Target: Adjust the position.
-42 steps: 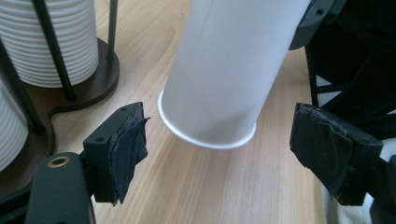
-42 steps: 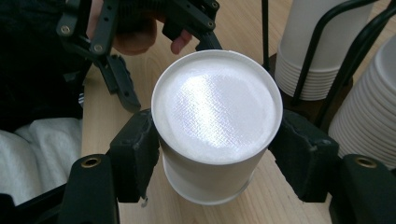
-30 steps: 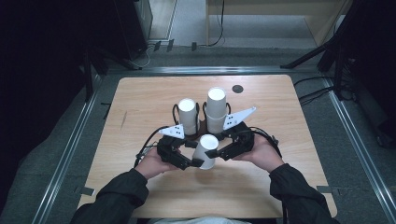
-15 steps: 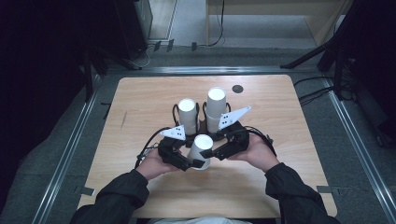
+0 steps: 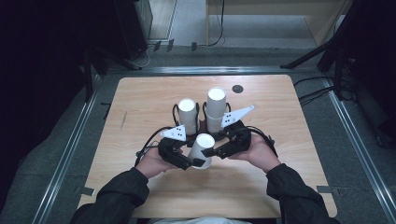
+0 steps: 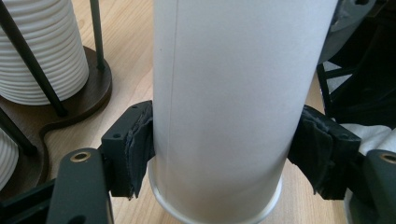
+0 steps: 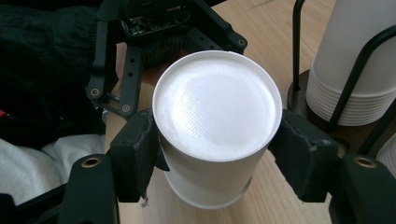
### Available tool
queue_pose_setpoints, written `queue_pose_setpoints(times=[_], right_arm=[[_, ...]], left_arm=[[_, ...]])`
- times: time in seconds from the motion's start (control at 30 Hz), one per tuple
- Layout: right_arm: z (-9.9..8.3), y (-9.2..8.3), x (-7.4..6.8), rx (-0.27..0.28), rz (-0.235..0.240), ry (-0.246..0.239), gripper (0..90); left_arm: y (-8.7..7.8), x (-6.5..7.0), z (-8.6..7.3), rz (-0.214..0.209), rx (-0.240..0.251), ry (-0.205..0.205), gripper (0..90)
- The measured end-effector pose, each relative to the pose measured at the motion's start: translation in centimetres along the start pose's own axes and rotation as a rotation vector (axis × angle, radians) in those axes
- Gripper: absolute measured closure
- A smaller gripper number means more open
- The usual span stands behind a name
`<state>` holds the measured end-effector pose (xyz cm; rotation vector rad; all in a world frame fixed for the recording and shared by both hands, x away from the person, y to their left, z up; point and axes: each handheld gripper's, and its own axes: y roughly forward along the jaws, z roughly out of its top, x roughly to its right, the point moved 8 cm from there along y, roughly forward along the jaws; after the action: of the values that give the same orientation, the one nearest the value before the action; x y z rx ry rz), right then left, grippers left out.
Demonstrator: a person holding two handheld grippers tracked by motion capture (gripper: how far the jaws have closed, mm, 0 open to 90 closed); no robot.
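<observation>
A white paper cup [image 5: 204, 142] stands upside down on the wooden table [image 5: 303, 121], held between both grippers near the front middle. My left gripper [image 5: 198, 161] is shut on the cup [image 6: 224, 102] low on its wall, just above the rim, with a pad pressed on each side. My right gripper [image 5: 211, 151] is shut on the same cup [image 7: 217, 112] higher up, near its upturned base, coming from the opposite side. The left gripper's body and a hand sit behind the cup in the right gripper view.
Just beyond the grippers, two stacks of white cups [image 5: 187, 114] [image 5: 215, 107] stand in a dark wire holder with a wooden base [image 6: 79, 93]. A small black disc [image 5: 237, 88] lies near the table's far edge. Dark floor and metal rails surround the table.
The cup and both grippers have drifted slightly to the left. Both grippers stay closed on the cup.
</observation>
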<state>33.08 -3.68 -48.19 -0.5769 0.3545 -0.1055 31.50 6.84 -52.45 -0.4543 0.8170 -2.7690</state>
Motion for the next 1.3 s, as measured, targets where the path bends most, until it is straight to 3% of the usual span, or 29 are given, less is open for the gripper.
queue_pose_setpoints(times=[0.13,0.23,0.3,0.6,0.73,0.87,1.3], right_arm=[[-0.1,0.0,0.2,-0.003,-0.005,0.004,33.1],[-0.2,0.0,0.4,0.002,-0.014,0.010,25.4],[-0.2,-0.2,0.6,0.011,-0.037,-0.001,24.7],[-1.3,-1.0,0.8,0.005,-0.051,-0.031,25.7],[-2.0,-0.9,1.2,0.003,-0.069,-0.025,26.8],[-2.4,-0.7,1.2,-0.004,-0.083,-0.023,27.4],[-3.5,-0.1,1.4,-0.027,-0.114,-0.020,28.6]], left_arm=[[-0.1,-0.2,0.0,0.002,-0.017,-0.004,28.0],[-0.4,-0.4,0.1,-0.001,-0.009,-0.016,28.7],[-0.8,-0.5,0.1,0.005,-0.017,-0.016,28.6],[-2.2,-1.0,0.7,0.005,-0.037,0.004,28.6],[-2.1,-1.5,0.6,-0.011,-0.100,0.023,28.6],[-2.1,-1.7,0.6,-0.017,-0.119,0.031,28.6],[-0.8,-2.3,0.2,-0.030,-0.263,0.094,28.4]])
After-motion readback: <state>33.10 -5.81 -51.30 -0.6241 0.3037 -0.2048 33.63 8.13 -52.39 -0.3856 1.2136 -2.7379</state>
